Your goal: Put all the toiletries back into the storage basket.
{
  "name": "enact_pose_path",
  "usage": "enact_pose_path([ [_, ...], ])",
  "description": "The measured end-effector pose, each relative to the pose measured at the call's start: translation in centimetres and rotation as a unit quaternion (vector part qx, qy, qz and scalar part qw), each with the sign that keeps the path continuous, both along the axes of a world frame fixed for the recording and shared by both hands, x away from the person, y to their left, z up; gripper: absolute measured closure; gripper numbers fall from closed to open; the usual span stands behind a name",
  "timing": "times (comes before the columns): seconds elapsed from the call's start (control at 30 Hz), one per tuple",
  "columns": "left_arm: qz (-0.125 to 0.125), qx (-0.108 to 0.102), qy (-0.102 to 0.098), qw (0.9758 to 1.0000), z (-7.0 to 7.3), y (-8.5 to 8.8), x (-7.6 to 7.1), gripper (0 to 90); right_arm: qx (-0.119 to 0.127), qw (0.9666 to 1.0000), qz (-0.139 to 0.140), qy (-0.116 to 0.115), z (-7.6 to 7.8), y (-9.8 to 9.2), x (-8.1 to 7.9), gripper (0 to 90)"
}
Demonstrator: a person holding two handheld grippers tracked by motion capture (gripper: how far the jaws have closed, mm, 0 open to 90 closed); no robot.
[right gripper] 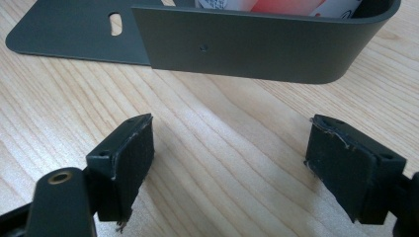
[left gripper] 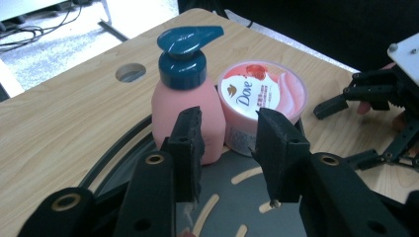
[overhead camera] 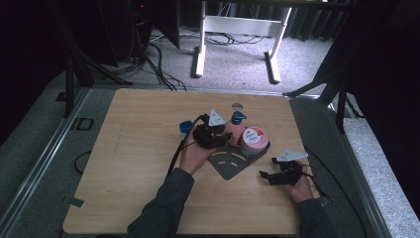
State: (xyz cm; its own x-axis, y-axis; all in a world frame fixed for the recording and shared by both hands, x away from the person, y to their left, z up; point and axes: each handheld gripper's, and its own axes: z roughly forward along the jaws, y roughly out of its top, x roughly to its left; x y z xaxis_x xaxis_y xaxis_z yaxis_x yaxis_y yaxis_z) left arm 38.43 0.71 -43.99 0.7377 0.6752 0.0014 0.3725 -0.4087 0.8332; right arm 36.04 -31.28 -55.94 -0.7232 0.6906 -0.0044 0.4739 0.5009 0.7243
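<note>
Left hand-held gripper (left gripper: 227, 148), at centre frame, stands released, jaws apart before the pink bottle (left gripper: 185, 106) (beside a jar (left gripper: 262, 98)); right hand-held gripper (right gripper: 230, 163) gapes over bare surface (right gripper: 207, 138).

Before me: pink pump bottle (left gripper: 184, 118), smooth matt plastic; jar (left gripper: 264, 101) with glossy printed lid; dark matt metal tray (right gripper: 257, 47); wood-grain table (right gripper: 207, 148).

Wood table (overhead camera: 138, 148) w/ dark metal tray (overhead camera: 229, 163), blue cap (overhead camera: 185, 127).
</note>
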Motion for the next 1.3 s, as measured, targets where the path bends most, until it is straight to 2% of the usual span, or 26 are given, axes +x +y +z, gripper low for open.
enact_pose_path([
  [0.3,-0.009,0.012,-0.004,0.9999,0.2,0.7,-0.7,67.0,0.000,1.0000,0.000,0.000,0.0,0.0,0.0,18.2],
  [0.57,-0.012,0.020,0.001,0.9997,0.0,1.6,-1.1,66.7,0.000,1.0000,0.000,0.000,0.0,0.0,0.0,18.2],
  [1.07,-0.014,0.026,-0.001,0.9996,0.2,3.0,-1.8,65.0,0.000,1.0000,0.000,0.000,0.0,0.0,0.0,18.2],
  [1.3,-0.011,0.025,0.006,0.9996,-0.1,3.7,-1.8,64.0,0.000,1.0000,0.000,0.000,0.0,0.0,0.0,18.2],
])
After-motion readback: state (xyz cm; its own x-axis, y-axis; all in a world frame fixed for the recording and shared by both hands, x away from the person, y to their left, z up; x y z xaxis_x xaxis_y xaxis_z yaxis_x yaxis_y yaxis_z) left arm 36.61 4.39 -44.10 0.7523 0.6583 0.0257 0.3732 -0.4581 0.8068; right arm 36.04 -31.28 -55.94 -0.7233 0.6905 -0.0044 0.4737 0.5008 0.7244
